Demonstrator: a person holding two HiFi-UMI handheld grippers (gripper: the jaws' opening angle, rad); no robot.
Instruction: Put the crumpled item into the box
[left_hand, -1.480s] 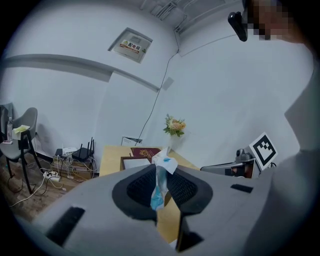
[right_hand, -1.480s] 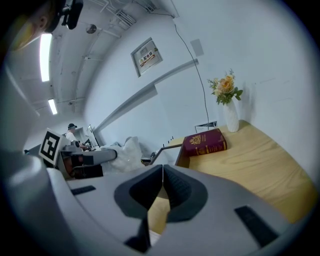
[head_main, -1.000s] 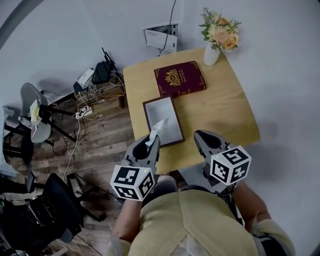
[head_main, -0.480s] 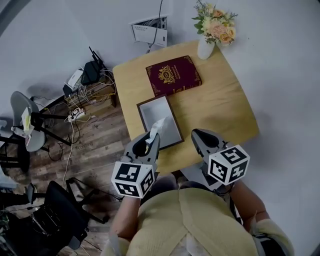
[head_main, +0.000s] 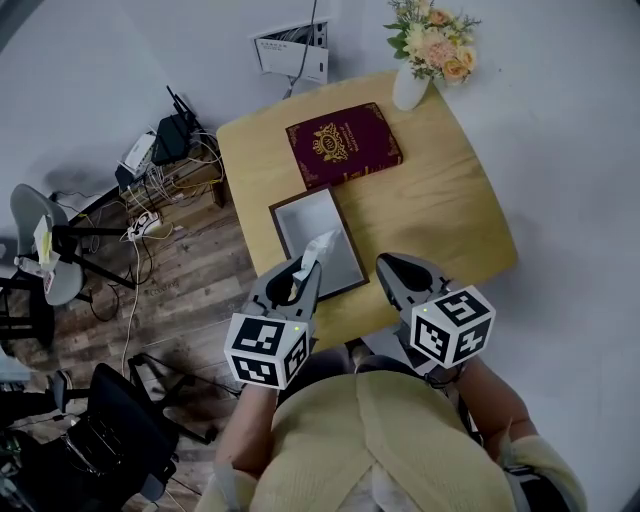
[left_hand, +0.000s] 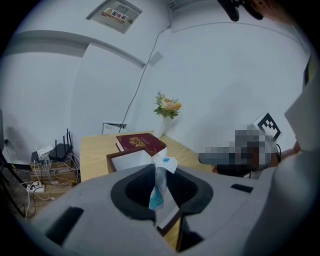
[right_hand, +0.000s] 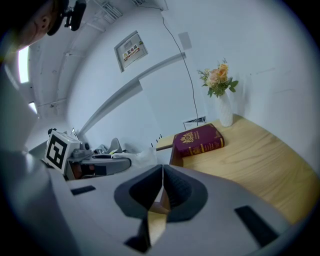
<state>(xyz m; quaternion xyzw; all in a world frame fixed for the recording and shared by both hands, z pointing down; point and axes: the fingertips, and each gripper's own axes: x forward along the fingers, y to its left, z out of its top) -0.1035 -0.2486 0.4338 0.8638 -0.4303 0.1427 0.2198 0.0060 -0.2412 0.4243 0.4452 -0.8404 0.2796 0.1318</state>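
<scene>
— At the near edge of the surface (head_main: 440, 210), what has the person got in the left gripper (head_main: 300, 278)?

— A crumpled tissue (head_main: 315, 248), white with some blue on it; the jaws are pinched together on its lower end, and the rest sticks up out of them.

— You're sure it's clamped?

— Yes; in the left gripper view the tissue (left_hand: 159, 182) runs right down into the seam where the two jaws of the left gripper (left_hand: 158, 200) meet, with no gap either side.

— And where is it next to the box (head_main: 283, 240)?

— From the head view the free tip of the tissue overlaps the box's near end; it is held up in the jaws, not lying inside. The box is open, dark-rimmed with a pale inside, and sits on the left part of the surface; in the left gripper view the box (left_hand: 131, 159) lies just beyond the jaws.

— The right gripper (head_main: 398, 272)?

— Off to the right of the box, over the near edge of the surface; in its own view the jaws of the right gripper (right_hand: 162, 187) are pressed together with nothing between them.

— Anything else up there?

— A maroon book (head_main: 343, 143) with a gold crest lies just beyond the box; a white vase (head_main: 410, 88) of flowers (head_main: 432, 45) stands at the far corner. Down on the wooden floor (head_main: 190, 270) to the left there's a router (head_main: 172, 138) among a tangle of cables.
</scene>
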